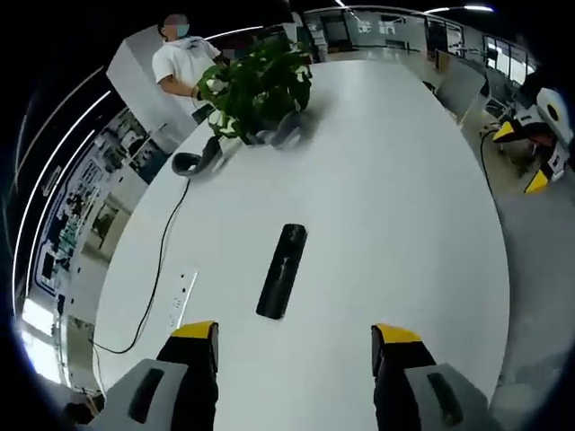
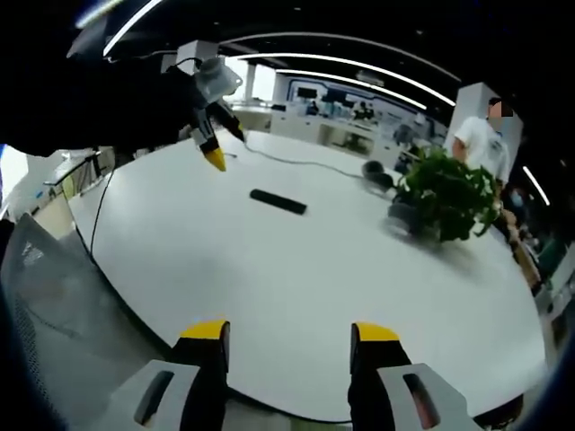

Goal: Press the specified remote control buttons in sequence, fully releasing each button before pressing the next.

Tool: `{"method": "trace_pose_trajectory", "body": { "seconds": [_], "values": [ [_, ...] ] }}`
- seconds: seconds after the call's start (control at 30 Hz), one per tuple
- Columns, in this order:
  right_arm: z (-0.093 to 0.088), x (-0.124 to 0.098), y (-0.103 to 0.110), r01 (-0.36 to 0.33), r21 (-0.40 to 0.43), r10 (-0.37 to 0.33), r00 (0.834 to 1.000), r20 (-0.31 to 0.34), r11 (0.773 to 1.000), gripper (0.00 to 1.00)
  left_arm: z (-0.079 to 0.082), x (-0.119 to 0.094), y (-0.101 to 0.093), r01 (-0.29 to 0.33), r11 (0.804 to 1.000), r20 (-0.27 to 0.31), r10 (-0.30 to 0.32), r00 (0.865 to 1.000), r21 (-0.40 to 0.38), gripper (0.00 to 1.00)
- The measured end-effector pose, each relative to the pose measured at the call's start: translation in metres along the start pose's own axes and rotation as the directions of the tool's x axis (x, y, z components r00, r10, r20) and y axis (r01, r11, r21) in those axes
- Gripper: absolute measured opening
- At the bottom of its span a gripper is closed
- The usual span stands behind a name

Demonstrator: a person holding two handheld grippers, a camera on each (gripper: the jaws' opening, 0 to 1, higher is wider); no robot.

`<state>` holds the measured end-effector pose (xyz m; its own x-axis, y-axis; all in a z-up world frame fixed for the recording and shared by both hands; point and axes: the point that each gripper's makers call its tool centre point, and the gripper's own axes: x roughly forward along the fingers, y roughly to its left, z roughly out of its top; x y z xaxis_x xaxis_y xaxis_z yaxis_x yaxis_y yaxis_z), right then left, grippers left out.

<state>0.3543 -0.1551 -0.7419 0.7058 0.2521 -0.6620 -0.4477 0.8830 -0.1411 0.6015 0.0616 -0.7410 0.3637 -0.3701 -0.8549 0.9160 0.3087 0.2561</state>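
Well, the big white oval table [image 1: 386,197] takes up most of the room here, bare across its middle; at its far end sits a leafy green potted plant [image 1: 265,85], with a person in a white shirt [image 1: 184,63] standing just behind it, and a dark headset-like thing [image 1: 193,163] lies near the plant with a black cable [image 1: 162,269] trailing from it toward the near edge, past a white power strip [image 1: 182,299].

The remote control [image 1: 282,271] is the task's own thing; it lies flat and alone on the table, a slim black bar, lengthwise ahead of the left gripper [image 1: 295,346] and a little left of the gap between the jaws; nothing touches it. In the right gripper view the same remote control [image 2: 278,201] shows well out on the table, far from the right gripper [image 2: 289,346], which hangs over the near edge.

Both grippers stand wide, jaws well apart and holding nothing; the left gripper [image 2: 214,144] also shows in the right gripper view, raised above the table with its yellow tips pointing down.

To my eye the pressing has not begun; this is the approach. I cannot make out any buttons from here. The next move, I'd say, calls for bringing one jaw tip down squarely over the first named button; pressing, then lifting clear; and keeping the remote control in sight.
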Motion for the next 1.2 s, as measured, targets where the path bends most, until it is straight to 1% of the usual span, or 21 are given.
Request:
{"method": "trace_pose_trajectory", "body": {
  "seconds": [0.07, 0.2, 0.3, 0.4, 0.47, 0.6, 0.73, 0.8, 1.03, 1.1, 1.2],
  "values": [
    [0.0, 0.0, 0.0, 0.002, 0.0, -0.002, 1.0, -0.002, 1.0, 0.51, 0.002, 0.004, 0.003, 0.005, 1.0, -0.004, -0.005, 1.0, 0.002, 0.68],
    [-0.002, 0.001, -0.001, 0.003, 0.002, -0.003, 1.0, -0.012, 1.0, 0.51, 0.003, 0.014, 0.007, 0.043, 0.999, -0.019, -0.043, 0.999, 0.006, 0.62],
    [-0.003, 0.001, -0.001, 0.001, 0.003, -0.001, 1.0, -0.018, 1.0, 0.5, -0.001, 0.024, 0.009, 0.068, 0.997, -0.048, -0.067, 0.997, 0.027, 0.61],
    [-0.003, 0.002, 0.0, -0.004, 0.004, 0.004, 1.0, -0.016, 1.0, 0.5, -0.003, 0.034, 0.011, 0.09, 0.996, -0.066, -0.088, 0.994, 0.026, 0.56],
    [-0.004, 0.002, 0.0, -0.004, 0.002, 0.004, 1.0, -0.025, 1.0, 0.49, -0.005, 0.041, 0.012, 0.104, 0.994, -0.081, -0.101, 0.992, 0.035, 0.55],
    [-0.006, 0.002, 0.0, -0.002, 0.005, 0.002, 0.999, -0.032, 1.0, 0.49, -0.008, 0.055, 0.016, 0.121, 0.991, -0.107, -0.115, 0.988, 0.05, 0.52],
    [-0.006, 0.002, 0.0, 0.0, 0.006, 0.001, 0.999, -0.035, 1.0, 0.48, -0.011, 0.066, 0.019, 0.14, 0.99, -0.122, -0.136, 0.983, 0.026, 0.49],
    [-0.008, 0.002, -0.001, 0.003, 0.002, -0.003, 0.999, -0.045, 1.0, 0.48, -0.012, 0.076, 0.02, 0.151, 0.989, -0.134, -0.148, 0.98, 0.007, 0.48],
    [-0.011, 0.003, -0.002, 0.012, 0.005, -0.011, 0.998, -0.063, 1.0, 0.47, -0.018, 0.102, 0.023, 0.176, 0.984, -0.174, -0.173, 0.969, -0.001, 0.45],
    [-0.011, 0.003, -0.003, 0.012, 0.005, -0.012, 0.998, -0.065, 1.0, 0.46, -0.018, 0.109, 0.021, 0.191, 0.981, -0.184, -0.193, 0.964, -0.028, 0.43],
    [-0.012, 0.004, -0.002, 0.011, 0.004, -0.01, 0.997, -0.074, 1.0, 0.46, -0.019, 0.119, 0.024, 0.193, 0.981, -0.199, -0.193, 0.961, -0.018, 0.43]
  ]
}}
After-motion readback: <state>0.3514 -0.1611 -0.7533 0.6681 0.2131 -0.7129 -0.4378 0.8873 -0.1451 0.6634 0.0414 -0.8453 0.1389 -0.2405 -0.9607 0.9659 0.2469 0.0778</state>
